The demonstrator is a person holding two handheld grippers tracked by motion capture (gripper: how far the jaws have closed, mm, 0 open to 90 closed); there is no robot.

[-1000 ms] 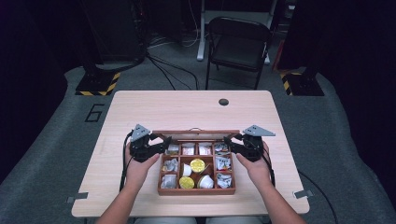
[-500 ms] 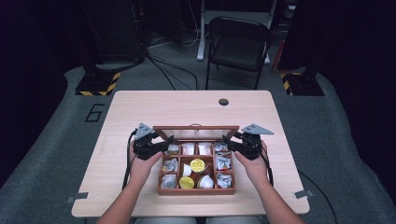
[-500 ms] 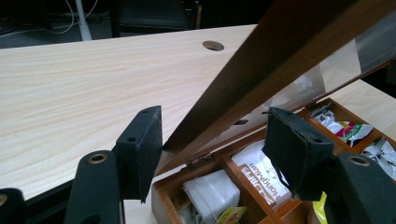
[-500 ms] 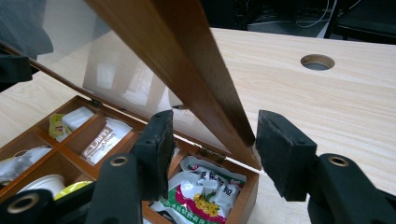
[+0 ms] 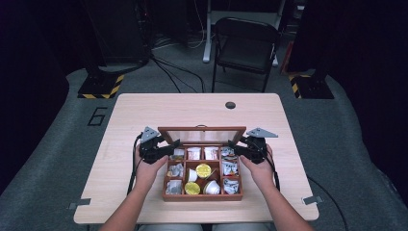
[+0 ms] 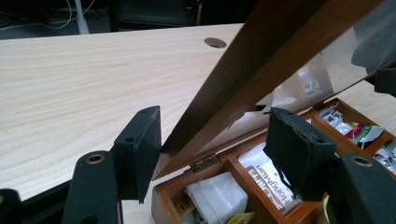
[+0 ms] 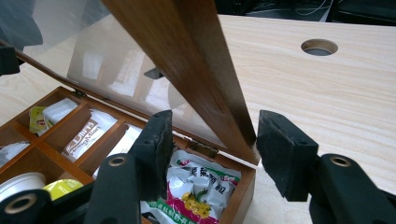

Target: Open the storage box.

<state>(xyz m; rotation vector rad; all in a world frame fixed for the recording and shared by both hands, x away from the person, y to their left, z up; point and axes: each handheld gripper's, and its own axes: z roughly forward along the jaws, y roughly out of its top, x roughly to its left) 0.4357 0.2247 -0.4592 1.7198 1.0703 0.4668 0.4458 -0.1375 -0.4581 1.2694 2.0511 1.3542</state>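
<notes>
High view: both grippers (image 5: 174,146) (image 5: 234,146) opening, straddle box lid (image 5: 202,135).

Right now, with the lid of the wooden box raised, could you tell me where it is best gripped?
Probably the lid by its wooden side rails near the hinges, one gripper from each end: the thin rails fit between jaws, whereas the middle is a clear pane.

Dark room; grey floor (image 5: 57,144); black folding chair (image 5: 245,45) behind pale wooden table (image 5: 202,108).
</notes>
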